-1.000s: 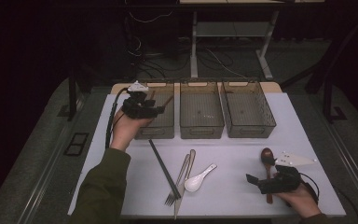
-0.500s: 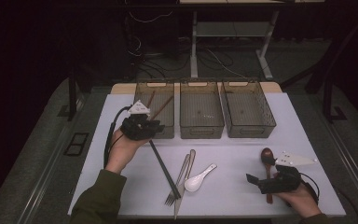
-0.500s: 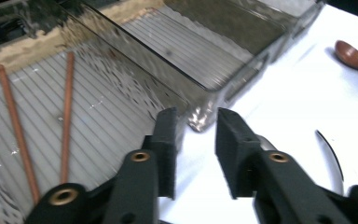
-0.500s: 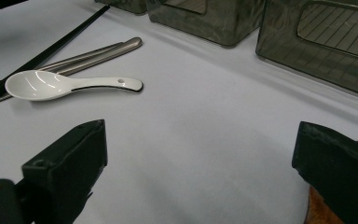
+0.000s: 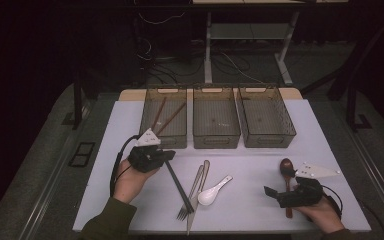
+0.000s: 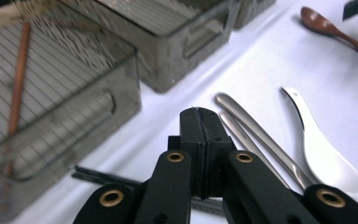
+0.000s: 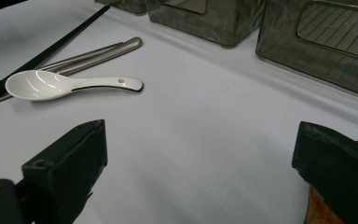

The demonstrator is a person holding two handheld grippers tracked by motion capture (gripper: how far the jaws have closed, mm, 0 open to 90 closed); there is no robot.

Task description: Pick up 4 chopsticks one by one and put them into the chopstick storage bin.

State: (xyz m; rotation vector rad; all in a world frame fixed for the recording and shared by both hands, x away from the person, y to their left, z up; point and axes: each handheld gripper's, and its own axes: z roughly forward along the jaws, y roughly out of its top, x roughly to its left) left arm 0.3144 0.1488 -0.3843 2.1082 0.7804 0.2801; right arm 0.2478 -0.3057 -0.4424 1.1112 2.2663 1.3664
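Observation:
My left gripper (image 5: pixel 170 155) hovers just in front of the left mesh bin (image 5: pixel 150 135), jaws shut with nothing between them (image 6: pixel 200 125). Right below it lies the upper end of a pair of black chopsticks (image 5: pixel 179 185) (image 6: pixel 98 176) on the white mat. Two wooden chopsticks (image 5: pixel 166 118) (image 6: pixel 17 79) lean inside that left bin. My right gripper (image 5: pixel 271 192) (image 7: pixel 205 154) rests open near the mat's front right. A wooden spoon (image 5: pixel 285 167) (image 7: pixel 319 210) lies beside and partly under its right jaw.
Between the grippers lie a metal fork and another metal utensil (image 5: pixel 197 186) (image 7: pixel 98 50) and a white ceramic spoon (image 5: pixel 213 190) (image 7: pixel 60 85) (image 6: pixel 317 149). The middle bin (image 5: pixel 216 137) and right bin (image 5: pixel 267 139) stand at the back, nothing in them.
My left gripper has drawn back from over the left bin toward the person and down to the black chopsticks' upper end. The right gripper has stayed put.

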